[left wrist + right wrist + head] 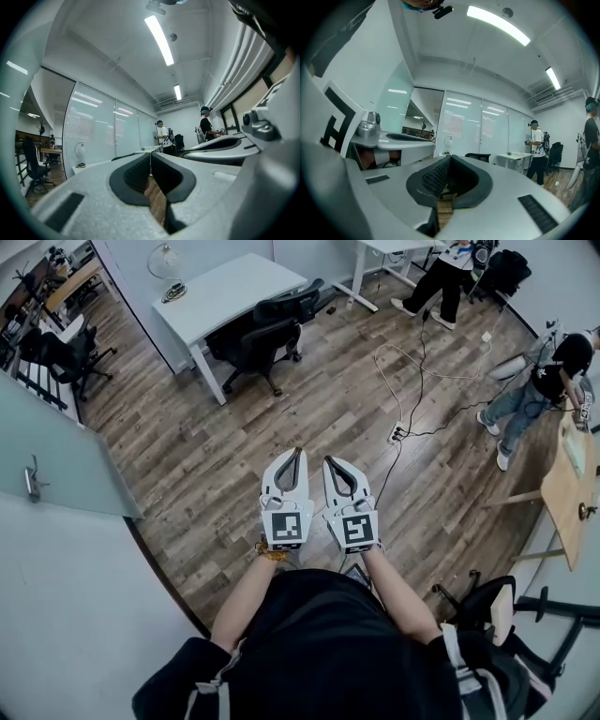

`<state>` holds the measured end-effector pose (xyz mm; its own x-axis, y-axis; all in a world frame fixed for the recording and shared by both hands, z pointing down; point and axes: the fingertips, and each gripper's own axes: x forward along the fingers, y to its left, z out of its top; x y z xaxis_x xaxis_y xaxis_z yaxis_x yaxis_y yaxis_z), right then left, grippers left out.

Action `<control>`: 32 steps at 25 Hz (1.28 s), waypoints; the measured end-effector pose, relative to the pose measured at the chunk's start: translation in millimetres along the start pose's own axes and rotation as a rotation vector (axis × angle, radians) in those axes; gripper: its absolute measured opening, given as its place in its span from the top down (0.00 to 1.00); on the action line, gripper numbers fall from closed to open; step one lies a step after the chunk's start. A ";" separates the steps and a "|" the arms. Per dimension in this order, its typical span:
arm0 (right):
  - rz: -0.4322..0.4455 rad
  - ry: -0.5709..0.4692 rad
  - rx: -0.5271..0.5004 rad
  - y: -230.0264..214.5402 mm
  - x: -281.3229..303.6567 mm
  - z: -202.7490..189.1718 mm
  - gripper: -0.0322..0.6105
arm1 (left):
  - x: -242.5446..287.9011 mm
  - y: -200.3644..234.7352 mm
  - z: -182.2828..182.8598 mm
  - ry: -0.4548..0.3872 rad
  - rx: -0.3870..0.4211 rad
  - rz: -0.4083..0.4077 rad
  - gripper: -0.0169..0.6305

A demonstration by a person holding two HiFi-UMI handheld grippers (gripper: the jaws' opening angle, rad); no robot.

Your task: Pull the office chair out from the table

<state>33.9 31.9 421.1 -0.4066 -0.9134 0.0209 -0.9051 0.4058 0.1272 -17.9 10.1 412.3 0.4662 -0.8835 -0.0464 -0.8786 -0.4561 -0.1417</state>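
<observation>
The black office chair [262, 334] stands tucked against the white table [225, 287] at the far side of the wooden floor, well ahead of both grippers. My left gripper [298, 453] and right gripper [327, 462] are held side by side over the floor, pointing toward the chair, both shut with nothing between the jaws. The left gripper view shows the left gripper [150, 154] with its pads pressed together. In the right gripper view, beyond the right gripper [450, 159] and its closed jaws, are the chair [478, 156] and the table [513, 155].
A power strip [397, 433] with cables lies on the floor ahead to the right. Two people [441, 277] [534, 390] stand at the back right. A wooden table [570, 486] is at right, another black chair [66, 354] at far left, and a glass partition [56, 460] nearby.
</observation>
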 end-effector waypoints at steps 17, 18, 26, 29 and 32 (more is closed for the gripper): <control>0.007 0.048 -0.027 -28.2 206.3 -1.5 0.94 | 141.9 140.3 -46.2 0.058 -0.020 -0.010 0.94; 0.009 0.048 -0.030 -29.5 214.8 -2.3 0.94 | 147.9 144.6 -51.5 0.067 -0.022 -0.012 0.94; 0.043 0.079 -0.022 -60.4 266.6 -25.2 0.94 | 195.3 160.7 -73.9 0.121 -0.012 -0.014 0.94; 0.069 0.087 -0.009 -76.9 289.7 -38.5 0.94 | 222.0 170.0 -82.1 0.134 0.005 0.013 0.94; 0.121 0.088 -0.025 -100.6 316.7 -47.3 0.94 | 259.4 179.3 -89.1 0.151 0.015 0.056 0.94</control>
<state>2.1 -299.7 461.8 -0.4994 -0.8575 0.1241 -0.8462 0.5135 0.1426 -63.8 -310.4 463.0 0.3942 -0.9142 0.0941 -0.9008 -0.4046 -0.1574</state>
